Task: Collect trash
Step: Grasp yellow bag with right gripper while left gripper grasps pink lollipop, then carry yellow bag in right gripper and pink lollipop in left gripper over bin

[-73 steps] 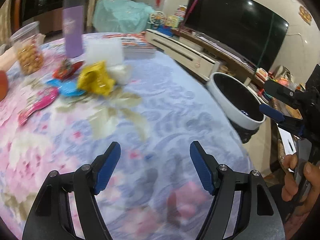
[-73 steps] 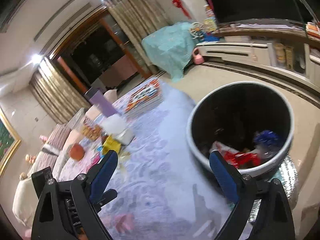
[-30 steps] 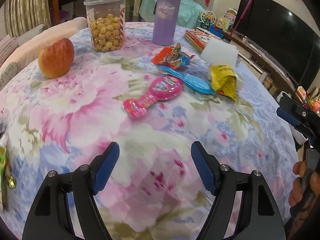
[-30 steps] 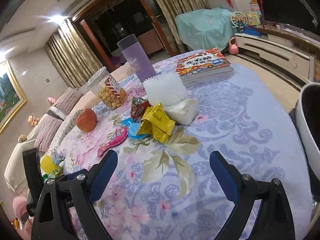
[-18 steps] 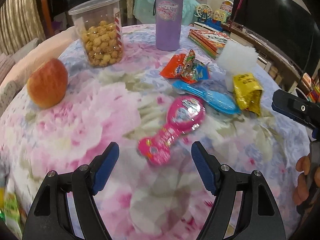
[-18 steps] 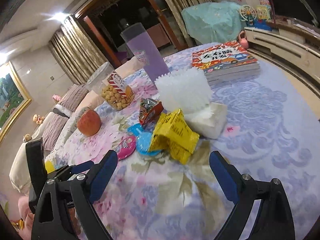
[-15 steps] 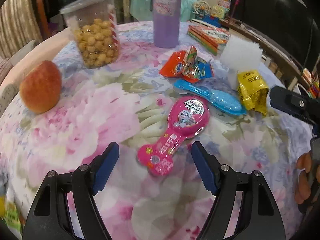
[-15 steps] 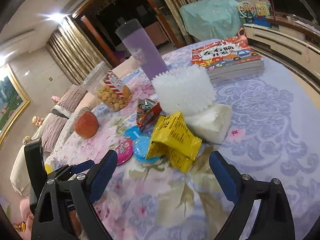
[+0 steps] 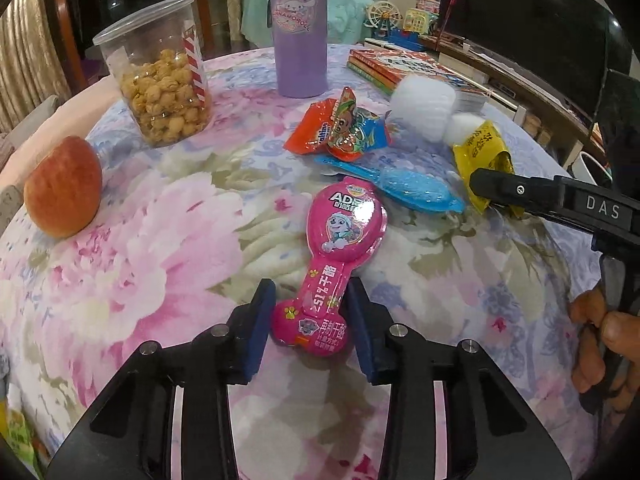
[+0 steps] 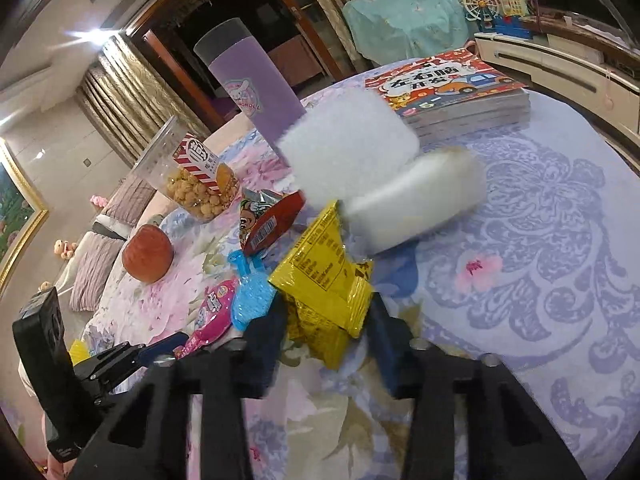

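Note:
My left gripper (image 9: 310, 316) is shut on the narrow end of a pink spoon-shaped snack wrapper (image 9: 340, 236) that lies on the flowered tablecloth. My right gripper (image 10: 328, 328) is shut on the near edge of a crumpled yellow snack packet (image 10: 324, 276), also seen in the left wrist view (image 9: 482, 152). A blue spoon-shaped wrapper (image 9: 404, 184) and a red-orange snack wrapper (image 9: 340, 128) lie between the two. The blue wrapper (image 10: 250, 292) and the red wrapper (image 10: 268, 220) show beyond my right gripper's left finger.
On the table stand a popcorn jar (image 9: 156, 76), a purple tumbler (image 9: 298, 28), an apple (image 9: 62, 188), stacked books (image 10: 452, 88) and a white tissue pack (image 10: 412, 196). A TV (image 9: 532, 20) on a low cabinet stands beyond the table's right edge.
Both grippers moved forward over the table and closed: the left onto the pink wrapper's handle end, the right onto the yellow packet. Earlier both were open and empty.

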A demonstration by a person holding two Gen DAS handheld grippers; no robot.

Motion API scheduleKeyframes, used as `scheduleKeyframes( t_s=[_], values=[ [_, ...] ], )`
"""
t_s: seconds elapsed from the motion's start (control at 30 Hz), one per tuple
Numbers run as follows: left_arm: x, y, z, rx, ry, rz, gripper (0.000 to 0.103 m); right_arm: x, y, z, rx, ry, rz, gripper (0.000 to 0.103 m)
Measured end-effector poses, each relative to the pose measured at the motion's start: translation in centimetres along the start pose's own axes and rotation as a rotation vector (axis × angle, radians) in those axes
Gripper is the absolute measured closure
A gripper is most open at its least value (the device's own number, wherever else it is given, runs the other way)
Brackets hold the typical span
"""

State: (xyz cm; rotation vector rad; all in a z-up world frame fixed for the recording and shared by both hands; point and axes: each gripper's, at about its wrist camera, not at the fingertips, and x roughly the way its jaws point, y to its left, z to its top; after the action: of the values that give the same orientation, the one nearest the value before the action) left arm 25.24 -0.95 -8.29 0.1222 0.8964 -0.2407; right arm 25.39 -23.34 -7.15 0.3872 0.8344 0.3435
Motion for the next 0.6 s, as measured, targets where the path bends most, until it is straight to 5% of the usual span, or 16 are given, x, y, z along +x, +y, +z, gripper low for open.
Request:
scheduleKeyframes(
  t_s=[0.6],
  values=[
    [-4.9, -5.6, -4.4, -0.023, -0.016, -0.127, 0.07, -10.3, -0.1, -5.3, -0.025, -0.083, 0.044, 0.065]
  ],
)
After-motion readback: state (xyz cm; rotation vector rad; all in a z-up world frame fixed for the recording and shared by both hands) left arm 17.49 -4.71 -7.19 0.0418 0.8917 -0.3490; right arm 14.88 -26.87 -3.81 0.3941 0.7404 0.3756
